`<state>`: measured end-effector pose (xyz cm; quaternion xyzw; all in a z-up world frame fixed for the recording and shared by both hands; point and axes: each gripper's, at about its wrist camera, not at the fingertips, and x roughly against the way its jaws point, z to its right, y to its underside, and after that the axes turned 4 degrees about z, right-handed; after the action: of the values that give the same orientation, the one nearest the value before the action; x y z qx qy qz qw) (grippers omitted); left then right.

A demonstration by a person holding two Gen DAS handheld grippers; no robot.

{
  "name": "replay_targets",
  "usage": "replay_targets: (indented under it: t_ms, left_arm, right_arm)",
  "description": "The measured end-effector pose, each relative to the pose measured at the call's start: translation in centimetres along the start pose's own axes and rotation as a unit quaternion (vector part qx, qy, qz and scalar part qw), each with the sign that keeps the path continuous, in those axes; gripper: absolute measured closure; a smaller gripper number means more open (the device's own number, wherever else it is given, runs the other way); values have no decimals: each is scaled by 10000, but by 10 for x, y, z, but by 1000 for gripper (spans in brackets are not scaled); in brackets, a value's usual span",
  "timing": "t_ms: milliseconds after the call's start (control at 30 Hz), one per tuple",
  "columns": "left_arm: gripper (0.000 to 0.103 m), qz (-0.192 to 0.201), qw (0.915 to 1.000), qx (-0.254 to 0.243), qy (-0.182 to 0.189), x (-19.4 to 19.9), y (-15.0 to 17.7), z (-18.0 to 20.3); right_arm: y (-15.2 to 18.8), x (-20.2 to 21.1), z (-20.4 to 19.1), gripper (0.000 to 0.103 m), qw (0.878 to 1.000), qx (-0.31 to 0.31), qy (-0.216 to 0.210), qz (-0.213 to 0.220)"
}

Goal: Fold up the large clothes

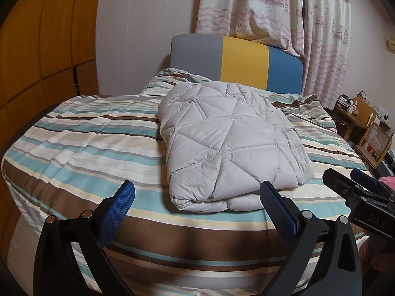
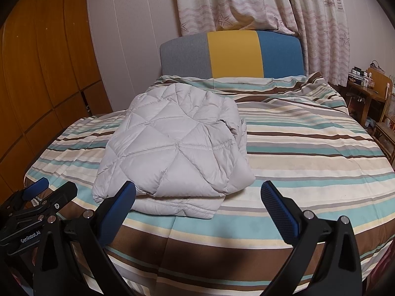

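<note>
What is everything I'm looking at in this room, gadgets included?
quilted jacket: one, pale grey, folded into a bundle, lying on the bed near its foot
bedcover: one, striped brown, teal, cream and grey, spread over the bed
headboard: one, panels of grey, yellow and blue, at the far end against the wall
curtain: pale with pink ship and starfish prints, behind the headboard
wardrobe: wooden, orange-brown, far left
desk and chair: wooden, cluttered, far right
left gripper: black with blue pads, open, holding nothing, just short of the jacket
right gripper: same make, open, holding nothing
</note>
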<state>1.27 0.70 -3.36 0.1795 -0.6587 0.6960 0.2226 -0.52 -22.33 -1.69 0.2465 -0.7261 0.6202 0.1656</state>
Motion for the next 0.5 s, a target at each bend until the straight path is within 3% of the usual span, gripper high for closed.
replay_targets:
  t_ms: [500]
  left_arm:
    - [3,-162,9999,-15,-4,-7,4,4]
  right_arm:
    - [1,-6,1,2,10000,-29,17,-54]
